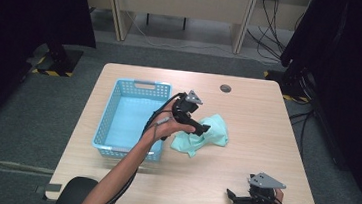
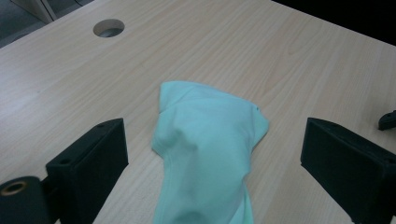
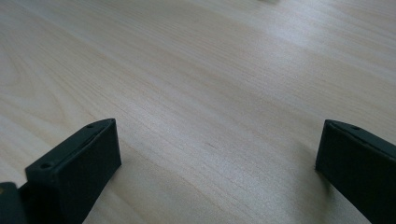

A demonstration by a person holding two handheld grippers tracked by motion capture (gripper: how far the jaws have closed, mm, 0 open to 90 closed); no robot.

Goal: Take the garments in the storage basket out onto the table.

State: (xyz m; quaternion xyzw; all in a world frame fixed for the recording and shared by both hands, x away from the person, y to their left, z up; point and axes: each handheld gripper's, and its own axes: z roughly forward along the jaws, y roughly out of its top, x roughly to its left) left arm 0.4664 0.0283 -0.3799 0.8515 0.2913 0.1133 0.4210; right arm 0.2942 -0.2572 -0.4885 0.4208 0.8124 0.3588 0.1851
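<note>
A crumpled mint-green cloth [image 1: 215, 129] lies near the middle of the wooden table [image 1: 244, 153]. My left gripper [image 1: 200, 128] hovers at the cloth's left side, held by a hand reaching from the bottom. In the left gripper view the cloth [image 2: 205, 144] sits between the two black jaws, which stand wide apart on either side of it without touching; the left gripper [image 2: 215, 135] is open. My right gripper [image 1: 232, 197] rests low at the table's front right, far from the cloth. It is open [image 3: 217, 135], with bare wood between its jaws.
A light blue plastic basket [image 1: 143, 84] stands on the table's left part, just left of the left hand. A round cable hole [image 1: 225, 88] sits near the far edge. Desks and cables stand behind the table, and dark curtains hang at both sides.
</note>
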